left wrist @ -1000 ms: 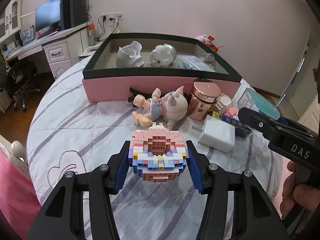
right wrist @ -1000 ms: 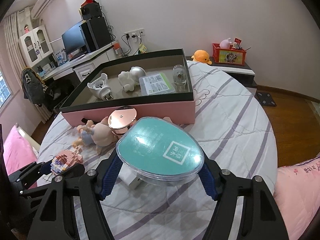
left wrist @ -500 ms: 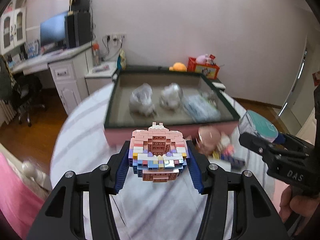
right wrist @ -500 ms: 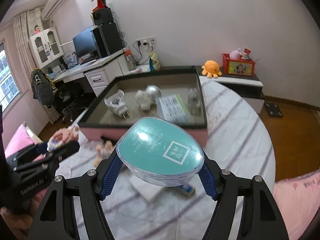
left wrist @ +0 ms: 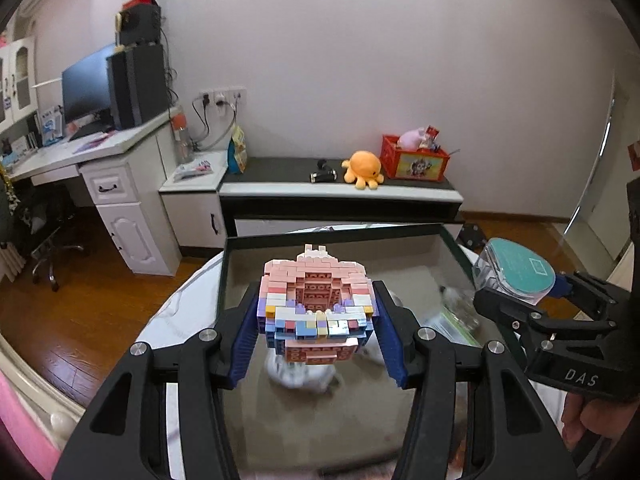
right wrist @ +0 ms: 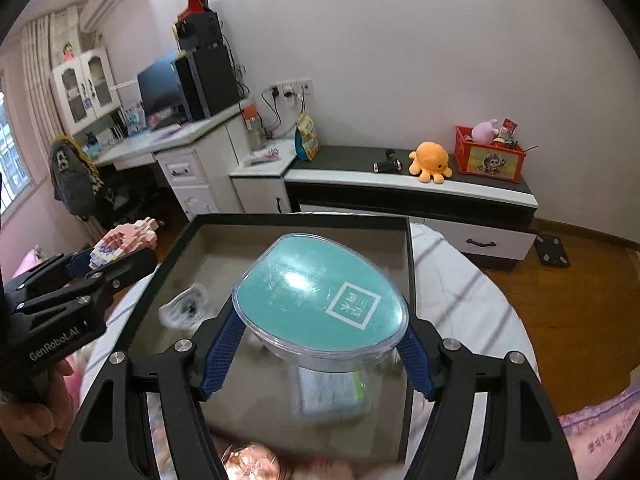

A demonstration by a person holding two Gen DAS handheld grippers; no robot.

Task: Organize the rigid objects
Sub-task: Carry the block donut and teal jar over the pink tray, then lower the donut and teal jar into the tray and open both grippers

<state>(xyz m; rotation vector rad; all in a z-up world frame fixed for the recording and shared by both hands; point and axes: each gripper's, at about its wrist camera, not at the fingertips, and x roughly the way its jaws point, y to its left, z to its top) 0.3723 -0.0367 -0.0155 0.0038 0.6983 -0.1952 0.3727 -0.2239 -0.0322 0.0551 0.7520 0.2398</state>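
Drop-off step: left gripper (left wrist: 316,316) clamping brick model (left wrist: 316,304), right gripper (right wrist: 320,344) clamping teal-lidded container (right wrist: 320,300), above box (right wrist: 408,280). Next: lower, release inside.

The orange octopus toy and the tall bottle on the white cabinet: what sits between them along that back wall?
In the right wrist view, between the bottle and the octopus stand a snack bag and a small black gadget.

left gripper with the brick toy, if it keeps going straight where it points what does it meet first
Probably the blurred white object on the floor of the open box, just beyond the brick toy held in the left gripper; depth is unclear.
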